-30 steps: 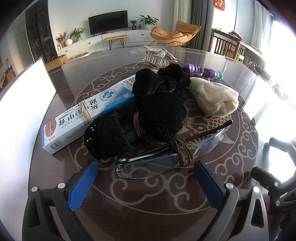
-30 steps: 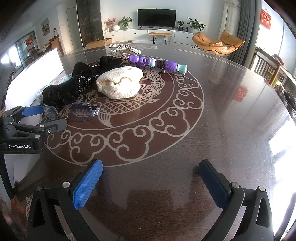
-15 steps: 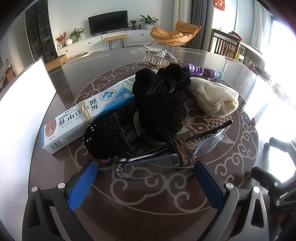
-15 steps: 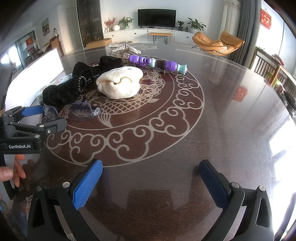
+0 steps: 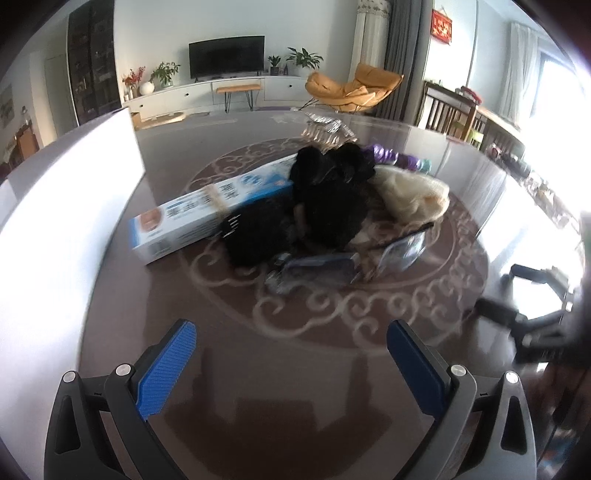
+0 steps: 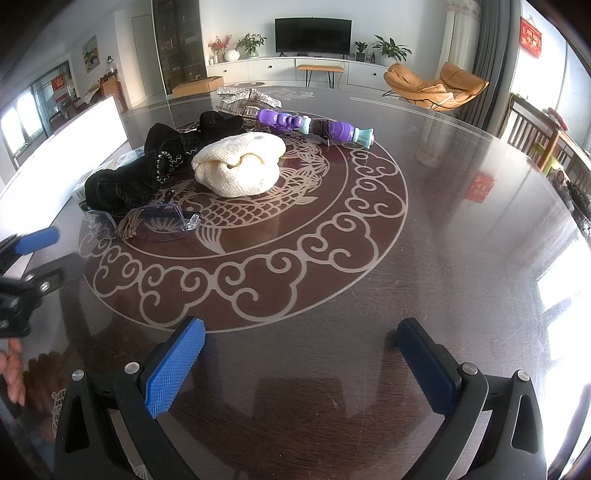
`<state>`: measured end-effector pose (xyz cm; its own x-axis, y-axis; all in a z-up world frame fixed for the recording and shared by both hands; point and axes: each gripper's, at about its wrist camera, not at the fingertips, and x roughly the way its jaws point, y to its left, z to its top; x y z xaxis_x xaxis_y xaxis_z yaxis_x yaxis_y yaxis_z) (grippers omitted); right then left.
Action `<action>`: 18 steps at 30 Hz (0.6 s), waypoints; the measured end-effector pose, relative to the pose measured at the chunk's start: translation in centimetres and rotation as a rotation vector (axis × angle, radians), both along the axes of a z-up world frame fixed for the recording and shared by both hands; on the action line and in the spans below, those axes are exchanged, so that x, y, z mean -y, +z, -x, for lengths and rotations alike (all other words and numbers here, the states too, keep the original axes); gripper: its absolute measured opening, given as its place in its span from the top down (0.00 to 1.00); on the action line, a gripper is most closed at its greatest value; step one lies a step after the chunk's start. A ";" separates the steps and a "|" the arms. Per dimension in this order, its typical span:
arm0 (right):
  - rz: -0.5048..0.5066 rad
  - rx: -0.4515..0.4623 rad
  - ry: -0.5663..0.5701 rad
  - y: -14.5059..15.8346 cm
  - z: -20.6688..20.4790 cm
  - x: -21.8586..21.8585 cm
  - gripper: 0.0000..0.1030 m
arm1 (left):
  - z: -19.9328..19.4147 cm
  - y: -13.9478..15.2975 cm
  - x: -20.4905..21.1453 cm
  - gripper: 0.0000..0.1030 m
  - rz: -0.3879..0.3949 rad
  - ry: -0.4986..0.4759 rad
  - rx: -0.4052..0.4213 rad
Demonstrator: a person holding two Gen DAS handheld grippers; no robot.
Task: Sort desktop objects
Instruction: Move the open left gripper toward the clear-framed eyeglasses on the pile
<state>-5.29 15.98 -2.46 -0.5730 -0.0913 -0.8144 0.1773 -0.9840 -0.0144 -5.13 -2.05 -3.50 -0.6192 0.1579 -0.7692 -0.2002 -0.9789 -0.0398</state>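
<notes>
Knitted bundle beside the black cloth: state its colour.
Cream knitted bundle, clearest in the right wrist view.

A dark flat television [image 6: 312, 30] hangs on a pale wall above a long white cabinet [image 6: 280, 72], with potted plants [image 6: 252, 43] and a small wooden bench [image 6: 320, 69] along it. To the right sit an orange lounge chair [image 6: 436, 85], grey curtains [image 6: 491, 55] and a red wall hanging [image 6: 531, 37]. Strong daylight floods in from windows on the right, glaring off the glossy dark round table [image 6: 461, 236] with its pale scroll pattern.

black grippers [image 6: 295, 363], ribbed blue pads [image 6: 173, 365], silver screws
</notes>
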 end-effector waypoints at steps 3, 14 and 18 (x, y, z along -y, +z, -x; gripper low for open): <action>0.000 0.000 0.000 0.0 0.0 0.0 0.00 | -0.4 -0.4 1.3 0.00 0.037 0.008 0.014; 0.000 0.000 0.000 0.0 0.0 0.0 0.00 | -0.1 -1.1 3.5 0.00 -0.036 0.058 0.057; 0.000 0.000 0.000 -0.1 0.0 0.0 0.00 | -0.3 -1.1 3.6 0.00 -0.042 0.063 0.054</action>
